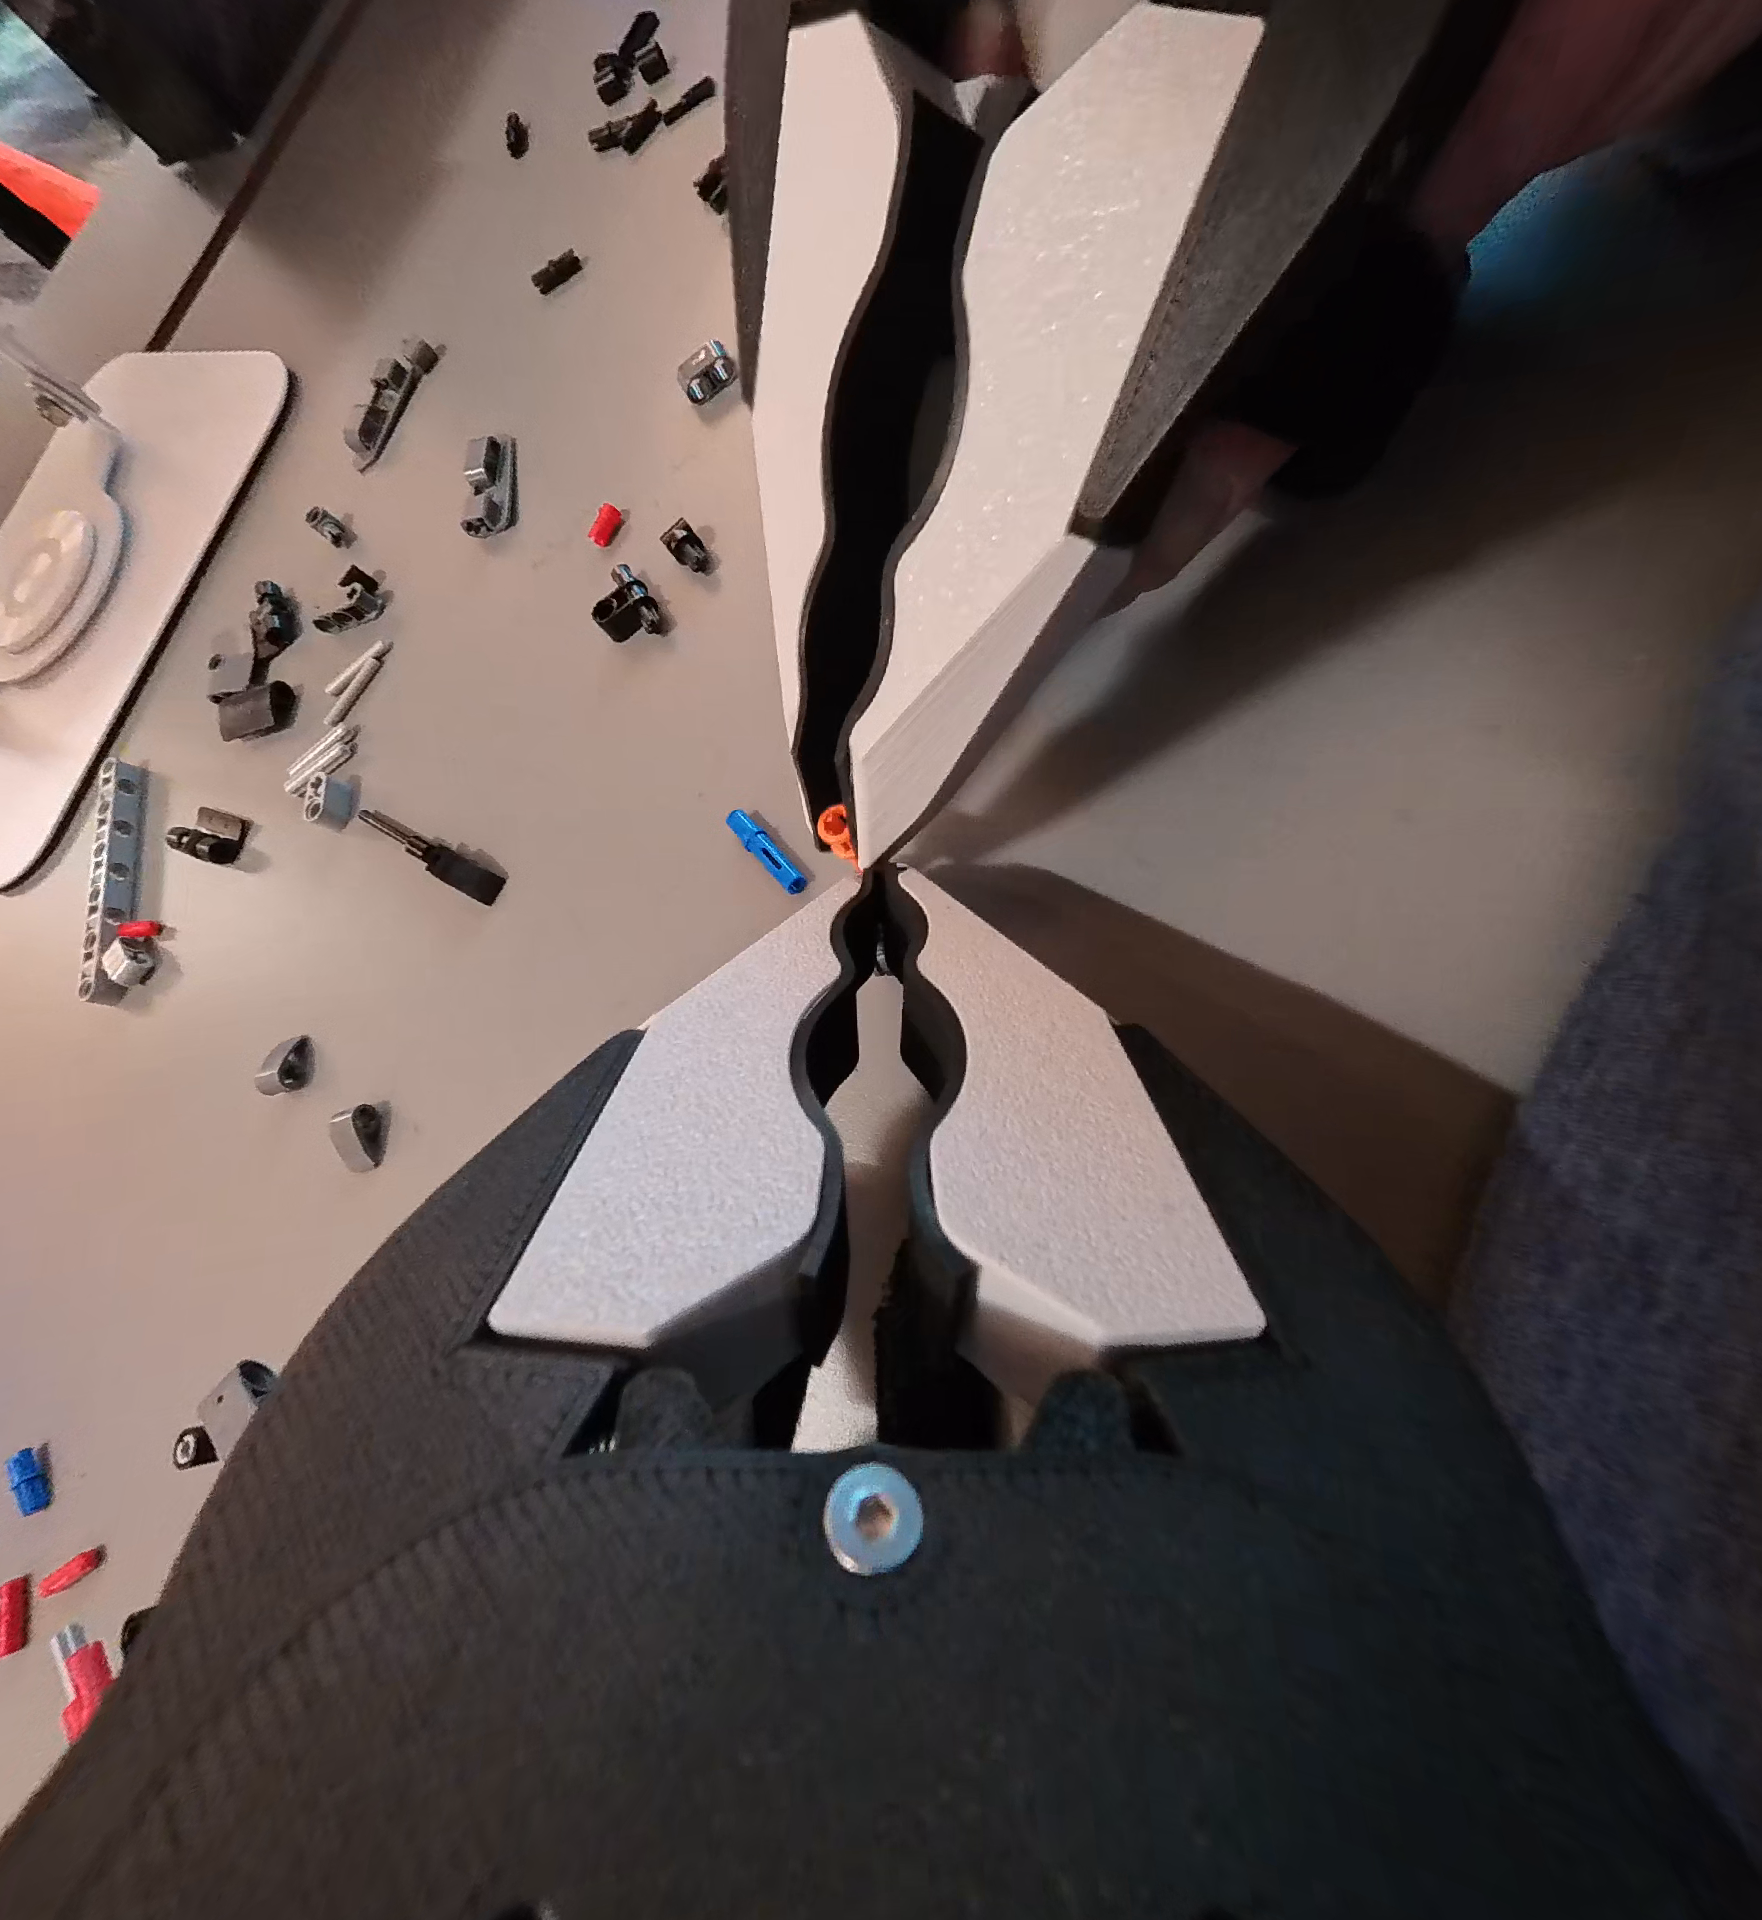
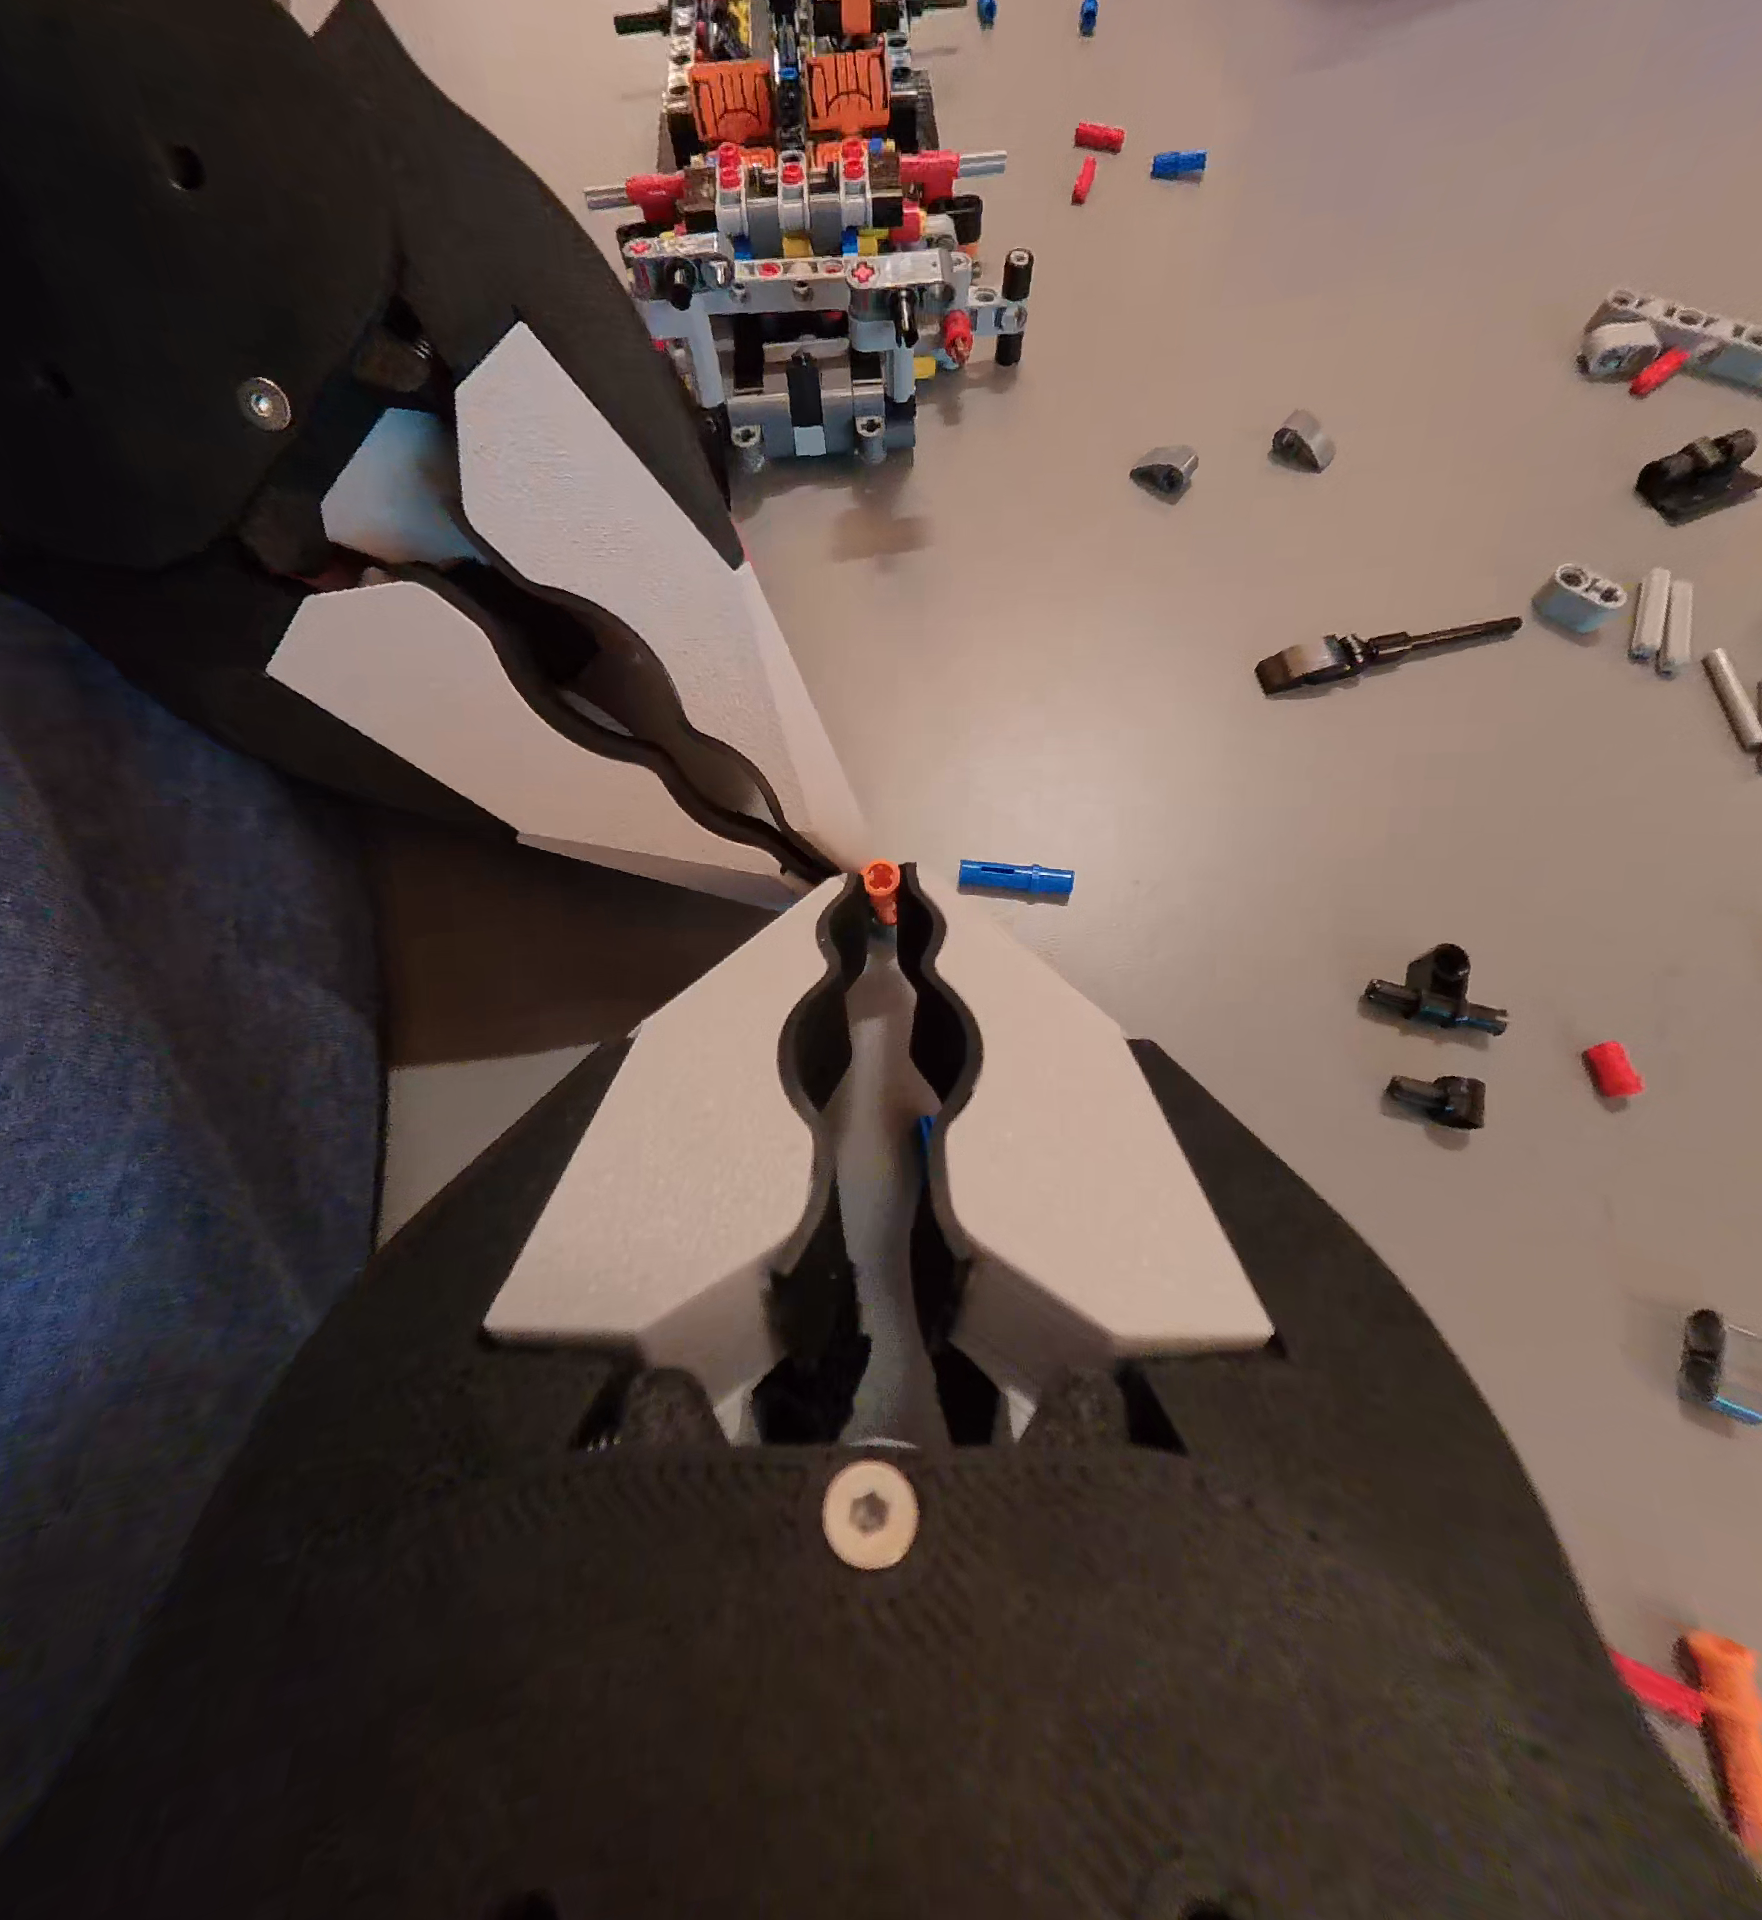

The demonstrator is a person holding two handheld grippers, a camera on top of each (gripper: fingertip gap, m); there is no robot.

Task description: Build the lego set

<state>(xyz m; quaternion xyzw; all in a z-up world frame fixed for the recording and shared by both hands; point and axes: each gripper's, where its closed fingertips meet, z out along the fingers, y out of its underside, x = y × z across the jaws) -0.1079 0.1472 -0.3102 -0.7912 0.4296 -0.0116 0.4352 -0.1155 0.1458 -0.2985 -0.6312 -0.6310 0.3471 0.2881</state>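
Observation:
My right gripper is shut on a small orange pin just above the grey table. From the left wrist view it comes down from the top with the orange pin at its tips. My left gripper is shut, with a small black piece pinched just behind its tips. Its tips meet the right gripper's tips, beside the orange pin. The part-built car model stands farther back on the table. A blue pin lies next to the grippers, and also shows in the left wrist view.
Loose black, grey and red parts are scattered over the table, among them a long grey beam, a black axle piece and an orange tool. A white pad lies at the far side. A person's blue clothing is at the table edge. Less than 4 cm separates the two grippers' tips. The part-built car model is about 15 cm from both grippers' fingertips.

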